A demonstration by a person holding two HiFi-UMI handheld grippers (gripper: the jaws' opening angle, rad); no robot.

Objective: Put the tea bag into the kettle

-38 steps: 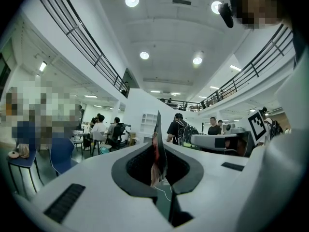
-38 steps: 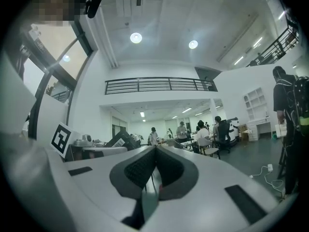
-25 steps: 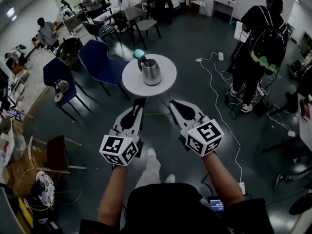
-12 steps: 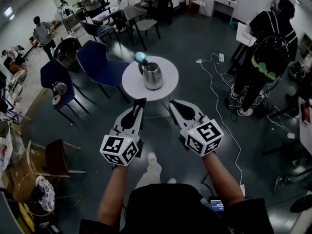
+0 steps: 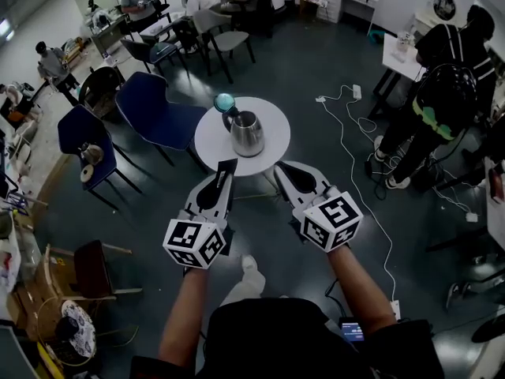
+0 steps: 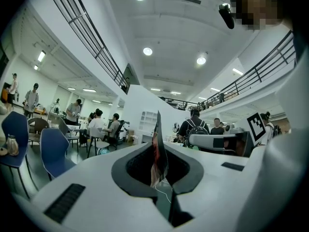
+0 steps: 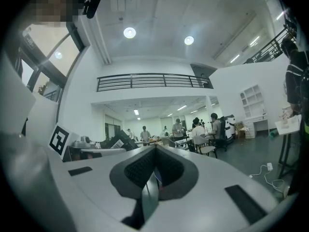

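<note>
**Tea bag in hand, kettle well ahead**

The small round table [image 5: 211, 142] stands on the grey floor with a blue chair [image 5: 154, 113] just beside it. On the table sits the steel kettle [image 5: 247, 133], a teal round thing [image 5: 225, 101] close behind it. Both grippers hover short of the table's near edge. The left gripper [image 5: 226, 165] is clamped on the tea bag [image 6: 158, 149], which stands upright between its jaws with its thread dangling below. The right gripper [image 5: 282, 167] has its jaws pressed together, apparently on nothing.

This looks like the carry step. Next, the left gripper likely needs to reach over the kettle's mouth before letting go. Whether a lid is on I cannot tell.
</note>
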